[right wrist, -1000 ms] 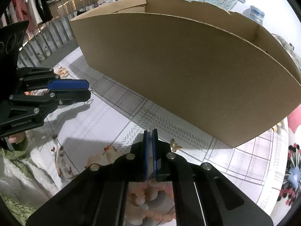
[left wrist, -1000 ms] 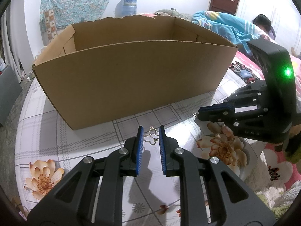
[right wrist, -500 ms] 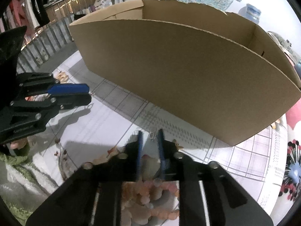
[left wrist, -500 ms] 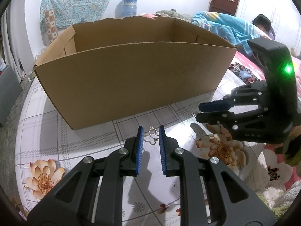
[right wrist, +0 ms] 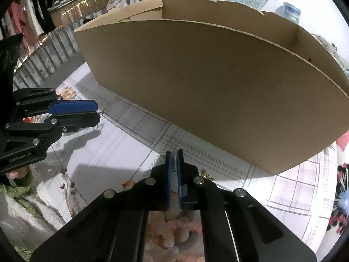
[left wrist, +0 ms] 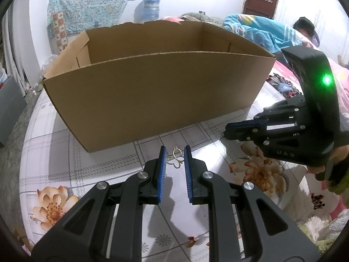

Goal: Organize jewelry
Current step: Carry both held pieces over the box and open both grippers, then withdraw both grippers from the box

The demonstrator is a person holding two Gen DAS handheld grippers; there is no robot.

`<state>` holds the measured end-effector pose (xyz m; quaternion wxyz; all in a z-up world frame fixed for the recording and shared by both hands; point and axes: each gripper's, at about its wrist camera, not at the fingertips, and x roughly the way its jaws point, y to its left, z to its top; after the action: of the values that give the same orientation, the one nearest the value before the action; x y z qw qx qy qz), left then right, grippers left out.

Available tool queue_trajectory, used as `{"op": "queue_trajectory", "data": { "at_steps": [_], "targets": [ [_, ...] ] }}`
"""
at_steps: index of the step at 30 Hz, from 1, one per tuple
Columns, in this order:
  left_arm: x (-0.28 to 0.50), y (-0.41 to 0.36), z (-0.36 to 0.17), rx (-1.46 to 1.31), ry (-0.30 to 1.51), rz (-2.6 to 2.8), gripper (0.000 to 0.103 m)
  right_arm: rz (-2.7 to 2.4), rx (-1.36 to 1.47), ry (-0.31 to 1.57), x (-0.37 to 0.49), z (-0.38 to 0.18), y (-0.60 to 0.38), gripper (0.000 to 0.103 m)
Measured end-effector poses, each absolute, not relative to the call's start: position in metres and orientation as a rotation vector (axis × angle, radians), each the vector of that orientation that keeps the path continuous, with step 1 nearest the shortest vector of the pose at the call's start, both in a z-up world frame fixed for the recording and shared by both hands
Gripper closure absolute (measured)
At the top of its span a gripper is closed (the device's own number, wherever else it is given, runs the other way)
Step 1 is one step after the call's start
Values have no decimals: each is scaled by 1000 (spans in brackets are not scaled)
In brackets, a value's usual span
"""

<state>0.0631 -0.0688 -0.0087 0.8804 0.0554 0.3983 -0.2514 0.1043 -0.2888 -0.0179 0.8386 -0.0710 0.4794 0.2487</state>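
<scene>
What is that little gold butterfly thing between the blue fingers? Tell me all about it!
The butterfly charm is a thin, gold-coloured wire outline with looped wings and a small ring on top. It lies flat on the flowered tablecloth, just in front of the cardboard box. It sits between the left gripper pads, which do not seem to press it.

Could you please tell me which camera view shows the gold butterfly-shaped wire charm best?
The left wrist view: the butterfly charm lies centred between the left gripper's jaws. The right wrist view shows only a sliver of it beside that gripper.
</scene>
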Motion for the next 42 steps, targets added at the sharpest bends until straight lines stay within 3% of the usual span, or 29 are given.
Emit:
{"op": "queue_trajectory", "data": {
  "at_steps": [9, 18, 23, 31, 37, 39, 42],
  "targets": [
    [53, -63, 7, 116, 802, -531, 88, 509, -63, 924, 85, 22, -312, 98],
    [40, -52, 85, 48, 662, -665, 88, 554, 34, 717, 77, 100, -332, 98],
    [80, -58, 114, 42, 635, -672, 88, 563, 66, 679, 112, 116, -340, 98],
    [171, -91, 80, -7, 867, -659, 88, 545, 102, 889, 192, 78, -340, 98],
    [199, -103, 55, -23, 979, -619, 88, 531, 104, 914, 204, 68, -340, 97],
    [200, -104, 54, -19, 984, -610, 83, 529, 114, 905, 206, 70, -343, 84],
    [197, -101, 56, -11, 975, -589, 72, 522, 123, 879, 205, 76, -349, 75]
  ]
}}
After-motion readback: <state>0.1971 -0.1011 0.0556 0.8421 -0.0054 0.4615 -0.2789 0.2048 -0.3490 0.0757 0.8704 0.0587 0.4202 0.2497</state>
